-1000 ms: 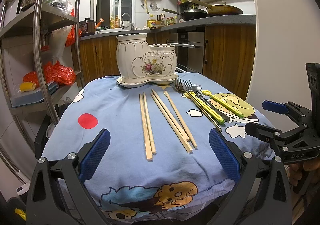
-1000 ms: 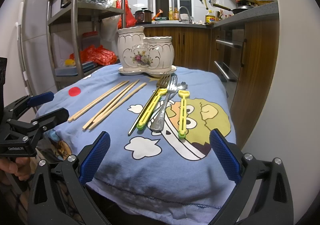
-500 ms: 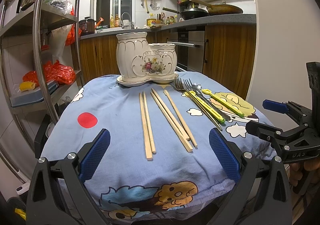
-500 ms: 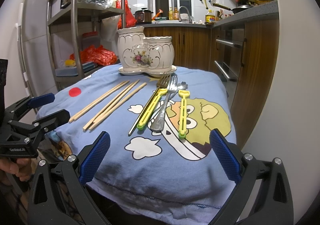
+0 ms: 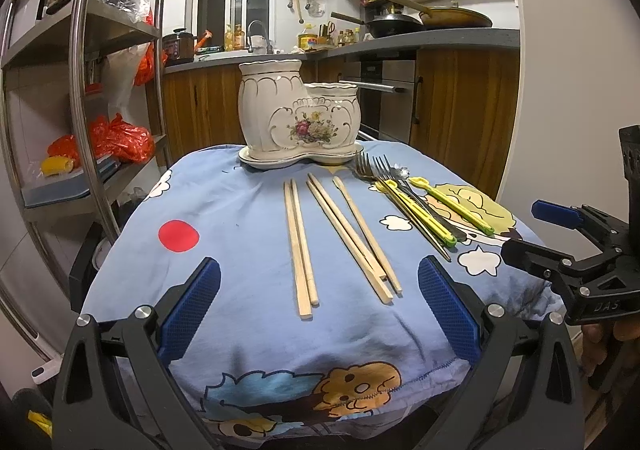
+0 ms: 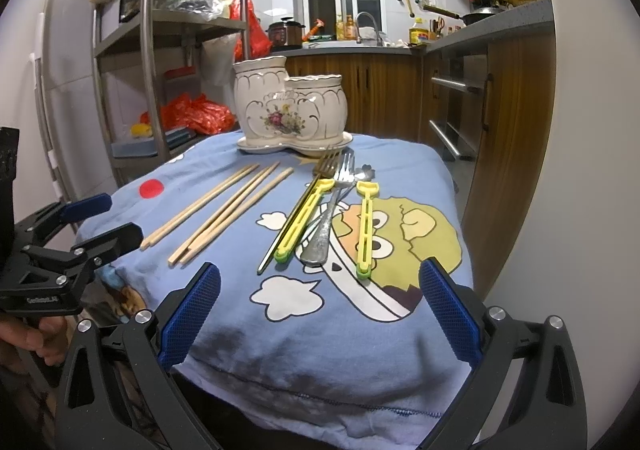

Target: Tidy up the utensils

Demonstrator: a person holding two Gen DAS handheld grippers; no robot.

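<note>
In a kitchen, a blue cartoon cloth [image 5: 240, 210] covers the table. Chopsticks [image 5: 300, 242] and forks [image 6: 340, 186] lie before the ceramic holder [image 5: 298, 118]. The left gripper [image 5: 318, 310] and right gripper [image 6: 320, 310] gape wide, holding nothing.

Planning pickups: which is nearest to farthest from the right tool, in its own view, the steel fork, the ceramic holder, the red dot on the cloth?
1. Steel fork, just ahead, centre.
2. Red dot, farther, left.
3. Ceramic holder, table's far end.
</note>
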